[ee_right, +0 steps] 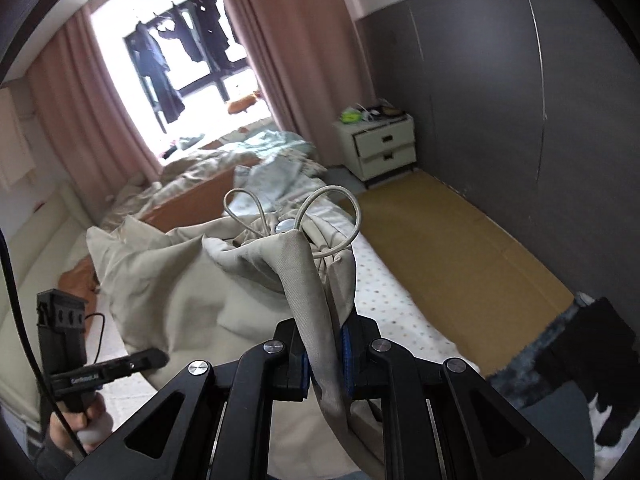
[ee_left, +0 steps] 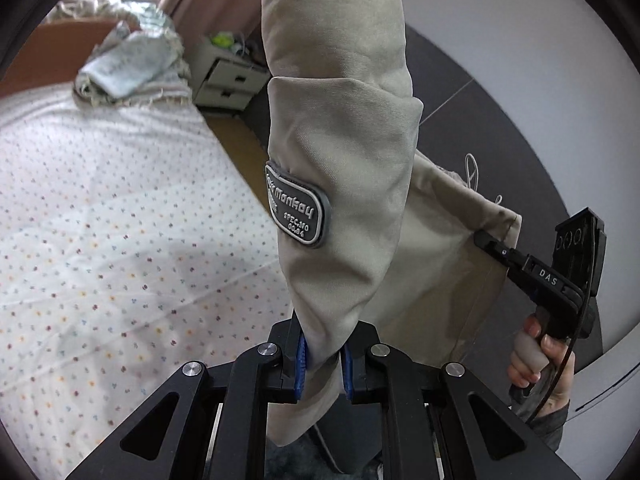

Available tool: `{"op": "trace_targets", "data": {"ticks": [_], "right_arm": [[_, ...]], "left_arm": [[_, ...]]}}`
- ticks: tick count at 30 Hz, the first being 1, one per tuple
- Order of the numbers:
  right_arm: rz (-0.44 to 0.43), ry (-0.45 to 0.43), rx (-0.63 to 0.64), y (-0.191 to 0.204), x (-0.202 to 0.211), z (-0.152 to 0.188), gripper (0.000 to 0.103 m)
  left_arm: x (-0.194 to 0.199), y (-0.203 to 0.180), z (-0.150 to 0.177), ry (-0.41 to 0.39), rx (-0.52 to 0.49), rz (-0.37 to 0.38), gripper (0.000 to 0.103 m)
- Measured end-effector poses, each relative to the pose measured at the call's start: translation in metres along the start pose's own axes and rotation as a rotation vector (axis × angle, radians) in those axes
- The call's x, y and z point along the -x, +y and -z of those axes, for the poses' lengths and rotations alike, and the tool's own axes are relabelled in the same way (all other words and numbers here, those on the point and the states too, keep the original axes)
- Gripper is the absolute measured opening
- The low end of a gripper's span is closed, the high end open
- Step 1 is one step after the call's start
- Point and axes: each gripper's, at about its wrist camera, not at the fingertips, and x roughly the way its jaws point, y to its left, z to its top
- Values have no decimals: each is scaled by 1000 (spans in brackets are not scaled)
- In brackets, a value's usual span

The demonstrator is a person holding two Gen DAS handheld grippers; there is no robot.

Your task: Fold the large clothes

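Observation:
A large beige jacket (ee_left: 340,120) with a grey rubber patch (ee_left: 298,204) hangs in the air above the bed. My left gripper (ee_left: 322,364) is shut on a fold of its fabric, the cloth pinched between the blue pads. My right gripper (ee_right: 324,364) is shut on another edge of the jacket (ee_right: 192,280), near the hood's white drawstring loops (ee_right: 320,204). The right gripper also shows in the left wrist view (ee_left: 486,240), clamped on the jacket's edge. The left gripper shows in the right wrist view (ee_right: 158,358), its tip against the cloth.
A bed with a dotted white sheet (ee_left: 120,240) lies below. Crumpled light blue bedding (ee_right: 276,168) is piled at its far end. A white two-drawer nightstand (ee_right: 380,148) stands by the grey wall, with yellow floor mat (ee_right: 460,248) beside the bed. Pink curtains (ee_right: 288,40) frame a window.

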Motion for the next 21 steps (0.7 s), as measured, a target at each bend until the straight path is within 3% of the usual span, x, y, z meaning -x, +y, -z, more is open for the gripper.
{"op": "trace_targets", "data": {"ticks": [13, 21], "right_arm": [[86, 124, -55, -52, -148, -26, 13], [128, 201, -45, -68, -241, -27, 13]], "left_arm": [[-102, 88, -55, 95, 83, -45, 14], [-149, 146, -61, 145, 148, -118, 18]]}}
